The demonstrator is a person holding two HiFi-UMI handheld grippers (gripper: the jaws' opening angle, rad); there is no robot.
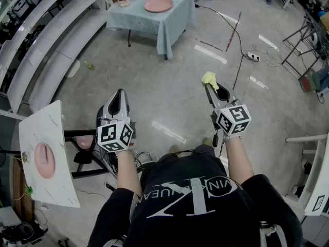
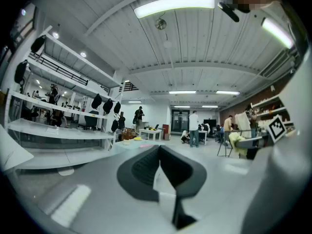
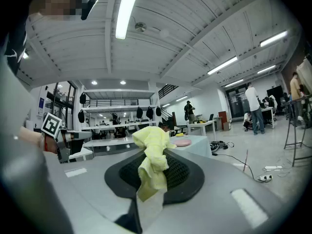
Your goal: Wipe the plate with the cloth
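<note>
Yellow cloth (image 3: pixel 152 159) pinched in the right gripper (image 3: pixel 155 172)

Head view looks steeply down; 2 gripper views face the far table (image 1: pixel 175 19).

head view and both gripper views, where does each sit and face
head view: on the person's head, looking steeply down; forearms, left tool and right tool show.
left gripper view: on the left tool, facing across the hall; shut empty jaws.
right gripper view: on the right tool, facing the table; jaws shut on the cloth.
shared: head and right gripper views show the plate.
</note>
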